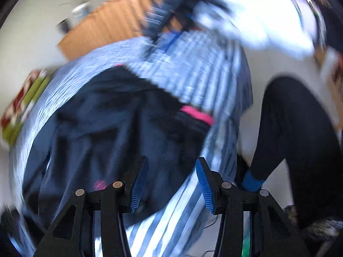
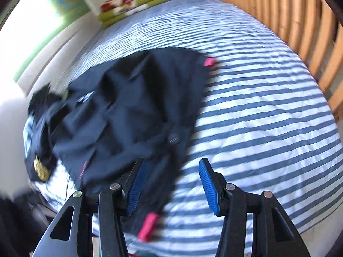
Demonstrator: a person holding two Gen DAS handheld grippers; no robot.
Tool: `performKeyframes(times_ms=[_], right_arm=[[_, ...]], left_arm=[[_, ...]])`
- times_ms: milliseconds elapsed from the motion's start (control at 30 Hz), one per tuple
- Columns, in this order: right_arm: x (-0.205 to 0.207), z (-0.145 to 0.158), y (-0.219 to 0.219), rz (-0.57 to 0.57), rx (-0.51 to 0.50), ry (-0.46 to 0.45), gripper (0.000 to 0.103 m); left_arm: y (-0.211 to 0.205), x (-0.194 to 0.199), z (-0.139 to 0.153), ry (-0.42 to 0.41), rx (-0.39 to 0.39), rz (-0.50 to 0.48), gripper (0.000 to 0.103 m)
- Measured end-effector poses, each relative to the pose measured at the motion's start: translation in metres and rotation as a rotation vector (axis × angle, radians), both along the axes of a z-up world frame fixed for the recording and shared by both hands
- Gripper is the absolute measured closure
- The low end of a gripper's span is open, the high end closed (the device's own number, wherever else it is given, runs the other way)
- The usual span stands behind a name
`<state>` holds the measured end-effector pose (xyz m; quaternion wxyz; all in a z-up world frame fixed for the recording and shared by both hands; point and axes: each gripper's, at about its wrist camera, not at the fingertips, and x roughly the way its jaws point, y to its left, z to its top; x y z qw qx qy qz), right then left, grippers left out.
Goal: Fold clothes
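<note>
A dark navy garment [image 2: 128, 107] with pink cuffs [image 2: 148, 227] lies crumpled on a blue-and-white striped bed cover [image 2: 257, 98]. The left wrist view shows the same navy garment [image 1: 111, 132] with a pink trim [image 1: 197, 114], blurred by motion. My left gripper [image 1: 171, 184] hovers open above the garment's near edge, its blue pads [image 1: 204, 186] empty. My right gripper [image 2: 171, 186] is also open; garment cloth lies below and between its fingers [image 2: 135, 190], but the pads are apart and not clamped on it.
A folded red, white and green blanket stack [image 2: 137, 2] sits at the far end of the bed. A wooden slatted rail [image 2: 300, 21] runs along the right. A person in a white top [image 1: 263, 15] and dark trousers [image 1: 295, 150] stands beside the bed.
</note>
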<state>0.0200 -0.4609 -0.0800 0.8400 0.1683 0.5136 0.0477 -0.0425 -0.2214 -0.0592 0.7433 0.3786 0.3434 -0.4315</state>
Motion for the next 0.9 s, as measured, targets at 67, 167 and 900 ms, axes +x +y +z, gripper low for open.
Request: performKeyframes(times_ms=[67,167,900], right_arm=[[0.012,-0.005,-0.014,-0.009,0.020,0.013,0.056],[0.027,-0.013,-0.028,-0.021,0.072,0.040,0.056],[0.020,0.040,-0.044,0.003,0.116,0.005,0.056]], left_arm=[[-0.022,0.001,-0.014,0.002,0.034,-0.028,0.053],[-0.037,0.012,-0.018,0.064,0.012,-0.024,0.053],[-0.042,0.018,-0.031,-0.031,0.029,-0.136,0.064]])
